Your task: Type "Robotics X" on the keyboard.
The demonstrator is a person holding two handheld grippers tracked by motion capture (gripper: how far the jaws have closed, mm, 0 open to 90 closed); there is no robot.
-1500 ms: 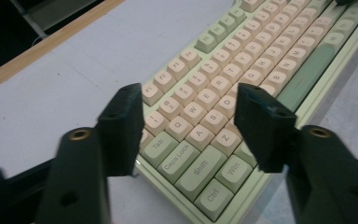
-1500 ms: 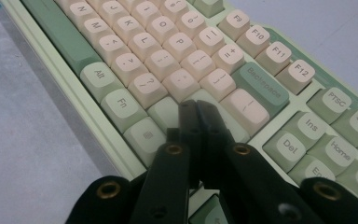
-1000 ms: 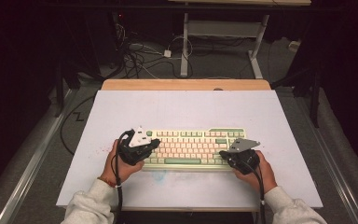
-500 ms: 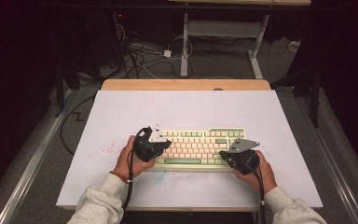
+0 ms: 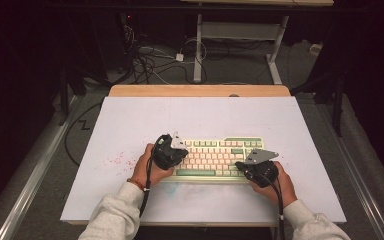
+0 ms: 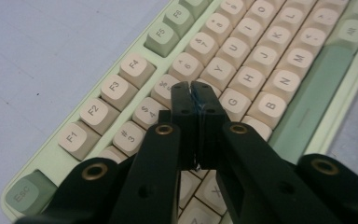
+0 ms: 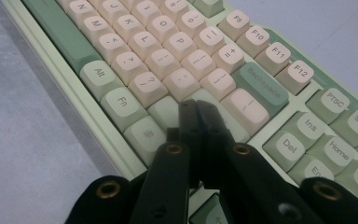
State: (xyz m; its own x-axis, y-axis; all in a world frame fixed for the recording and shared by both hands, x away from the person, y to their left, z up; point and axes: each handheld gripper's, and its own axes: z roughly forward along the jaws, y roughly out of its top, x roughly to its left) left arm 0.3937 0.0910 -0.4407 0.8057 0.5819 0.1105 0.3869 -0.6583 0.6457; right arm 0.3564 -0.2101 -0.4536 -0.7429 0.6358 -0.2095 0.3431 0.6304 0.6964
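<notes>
Both tongs, your left gripper (image 6: 191, 91) and right gripper (image 7: 196, 108), are squeezed tight, holding nothing. They hide some keys on the keyboard (image 5: 215, 150). You can't tell if the tips touch any key.

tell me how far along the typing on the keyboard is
Done: both grippers are shut and set over the keyboard, the left gripper tip above the keys near 5, T and G, the right gripper at the Enter side. In hand: the left tip hangs over those keys; whether it presses one I cannot tell. Left: no screen shows, so the remainder can't be judged.
</notes>
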